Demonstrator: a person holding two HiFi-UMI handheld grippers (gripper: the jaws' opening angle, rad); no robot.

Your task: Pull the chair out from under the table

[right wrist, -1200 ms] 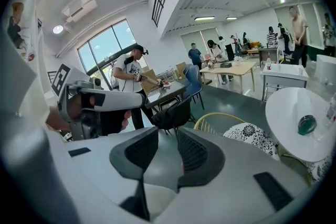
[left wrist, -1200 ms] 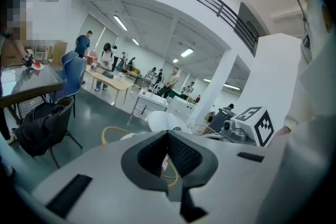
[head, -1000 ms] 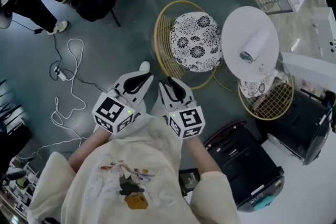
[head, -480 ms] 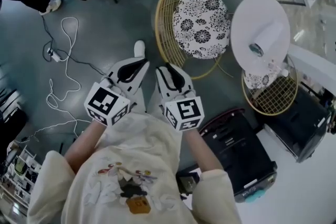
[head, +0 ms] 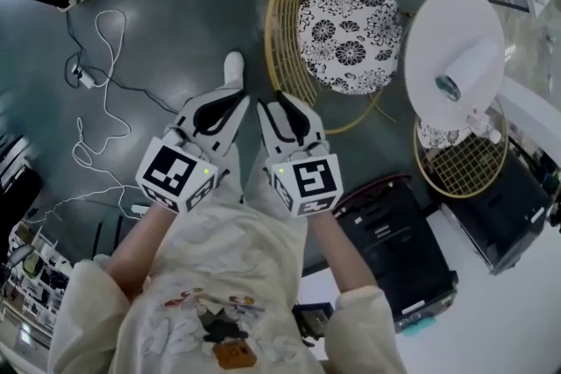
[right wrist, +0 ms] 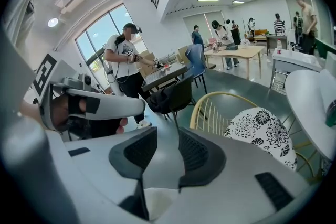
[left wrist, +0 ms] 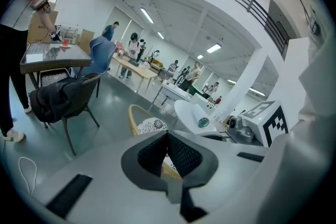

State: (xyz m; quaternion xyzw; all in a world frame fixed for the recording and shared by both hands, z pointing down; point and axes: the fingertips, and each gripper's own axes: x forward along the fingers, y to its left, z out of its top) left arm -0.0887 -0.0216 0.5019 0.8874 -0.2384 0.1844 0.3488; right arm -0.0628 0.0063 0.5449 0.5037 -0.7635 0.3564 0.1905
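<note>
Facing the chair (head: 349, 26), whose back rim lies ahead-right beside the round table (head: 438, 22); right gripper (head: 272, 103) nearer, jaws just opening, empty; left gripper (head: 237, 94) tips together, empty.

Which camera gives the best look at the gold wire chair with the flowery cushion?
The head view: the chair shows whole from above, rim and cushion. The right gripper view shows its back and cushion from the side, partly cut off; the left gripper view only a small piece.
</note>
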